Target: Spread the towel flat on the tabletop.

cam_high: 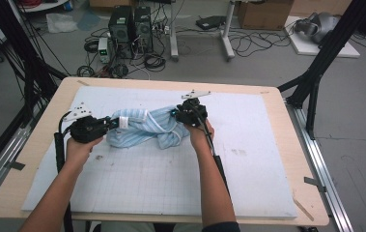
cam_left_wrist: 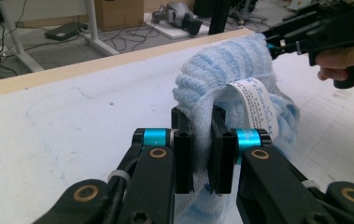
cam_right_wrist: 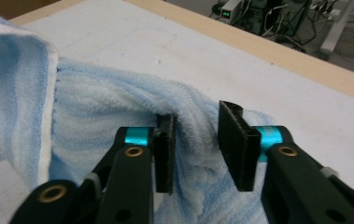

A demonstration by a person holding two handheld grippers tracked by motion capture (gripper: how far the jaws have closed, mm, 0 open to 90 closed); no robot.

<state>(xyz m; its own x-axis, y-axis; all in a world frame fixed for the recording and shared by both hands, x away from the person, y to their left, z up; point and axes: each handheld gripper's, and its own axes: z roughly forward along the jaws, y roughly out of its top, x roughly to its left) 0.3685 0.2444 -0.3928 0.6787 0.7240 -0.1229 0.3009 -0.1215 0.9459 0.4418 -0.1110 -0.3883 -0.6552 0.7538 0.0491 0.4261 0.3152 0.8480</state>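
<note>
Wooden table point(cam_high: 35, 159) carries white gridded mat point(cam_high: 248, 164). Light blue striped towel point(cam_high: 144, 128) lies bunched on mat, left of centre. Left gripper point(cam_high: 114, 123) at towel's left end, beside small white tag; grey plate on top, cable trailing along forearm. Right gripper point(cam_high: 176, 114) at towel's right end, touching cloth; jaw gap too small to judge. Hands grip both handles, forearms entering from bottom edge. Floor beyond table: computer towers point(cam_high: 131, 25), tangled cables, cardboard box point(cam_high: 265, 13).
</note>
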